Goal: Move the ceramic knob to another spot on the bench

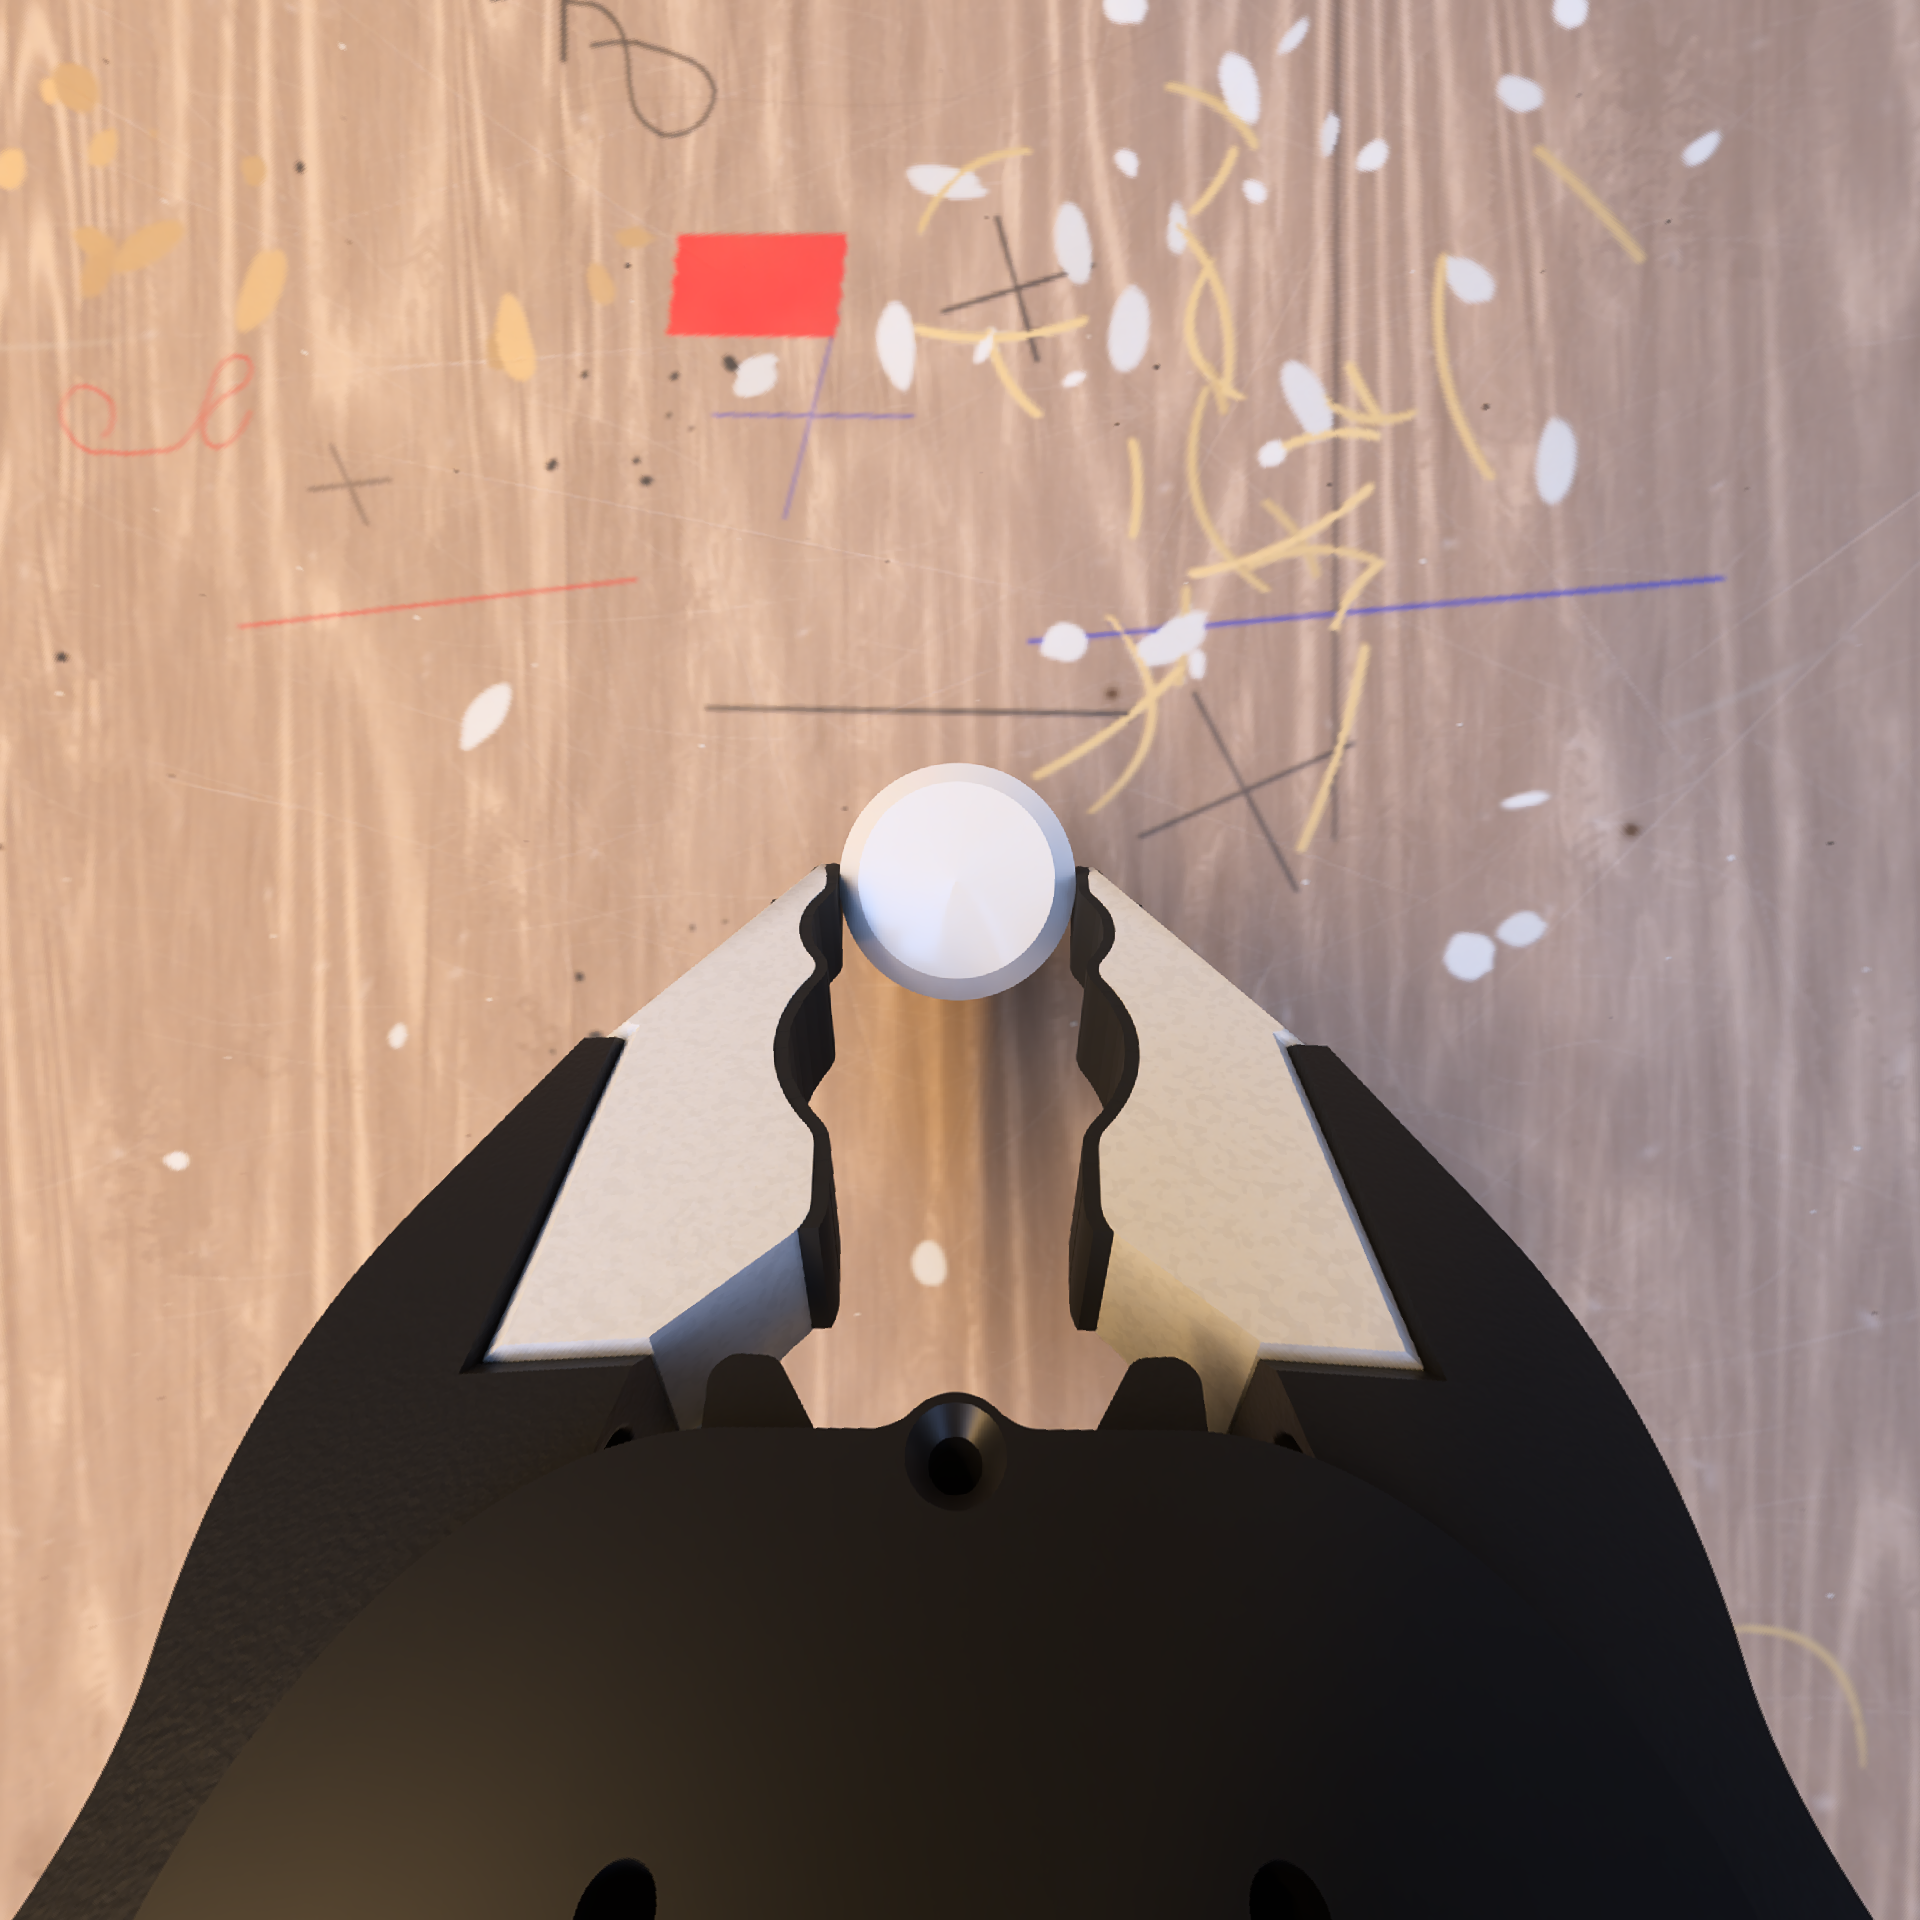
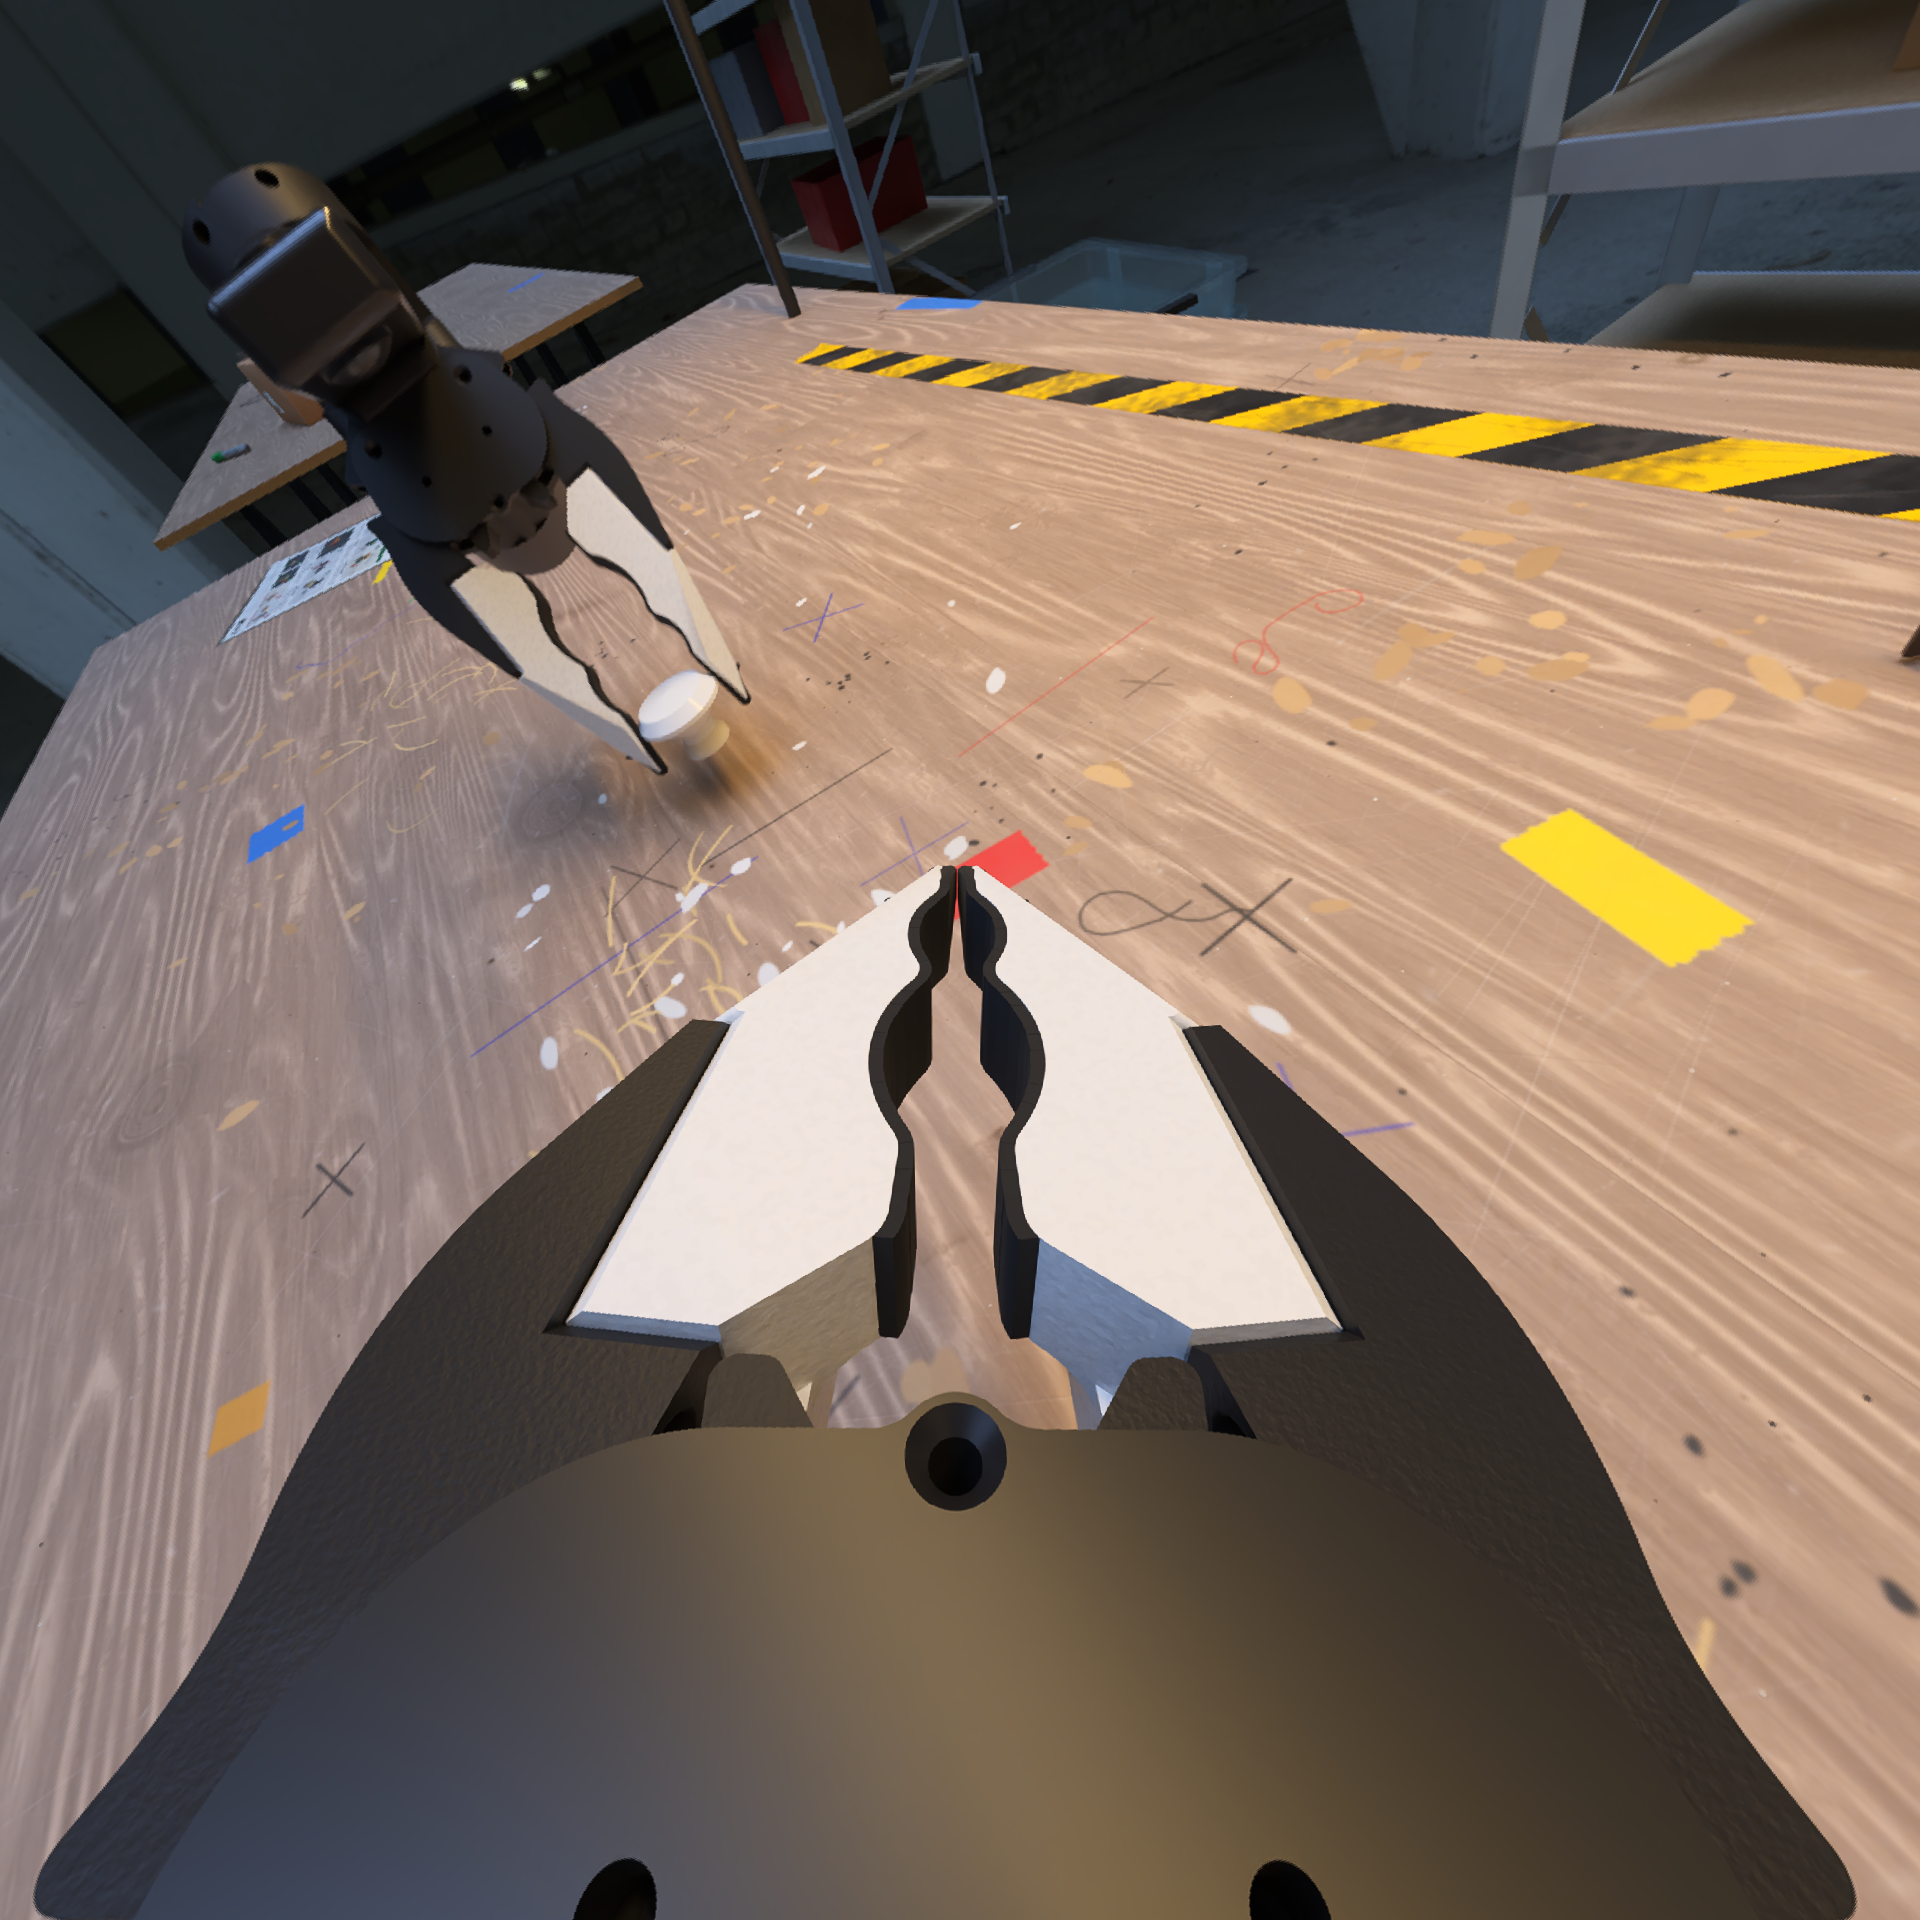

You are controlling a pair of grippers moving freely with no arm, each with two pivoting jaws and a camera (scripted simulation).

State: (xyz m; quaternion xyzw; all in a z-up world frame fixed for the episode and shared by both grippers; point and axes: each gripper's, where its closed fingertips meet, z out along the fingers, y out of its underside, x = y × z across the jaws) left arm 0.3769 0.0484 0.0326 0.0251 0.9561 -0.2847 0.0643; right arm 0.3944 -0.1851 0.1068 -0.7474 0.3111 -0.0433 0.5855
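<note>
white knob pinched at the tips of my left jaws over a paint-flecked bench

left wrist view: looking straight down my left gripper [image 1: 956, 894], i have the ceramic knob [image 1: 956, 881] clamped between my two fingertips, its round white cap facing the camera. the jaws are partly closed, each tip touching a side of the knob, with a gap left behind it. below lies the wooden bench [image 1: 416, 831], with a red tape patch [image 1: 756, 285] farther ahead, a scatter of white paint flecks [image 1: 1127, 327] and yellowish shavings [image 1: 1278, 540] to the right.

right wrist view: my right gripper [image 2: 956, 883] has its jaws pressed together at the tips, holding nothing, hovering over the bench [image 2: 1351, 1143]. the red tape patch [image 2: 1006, 858] peeks out just beyond the tips. to the upper left, my left gripper [image 2: 696, 727] tilts down with the knob [image 2: 684, 713] in its tips, stem pointing down; whether the stem touches the wood i cannot tell. a yellow tape patch [image 2: 1623, 885] sits to the right, a black-and-yellow hazard stripe [image 2: 1351, 421] crosses the far side, and a blue tape patch [image 2: 275, 832] lies to the left. behind, a pale bin [image 2: 1122, 272] rests by a shelf rack [image 2: 862, 156] carrying red boxes [image 2: 860, 189]; the bin's contents are not visible.
</note>
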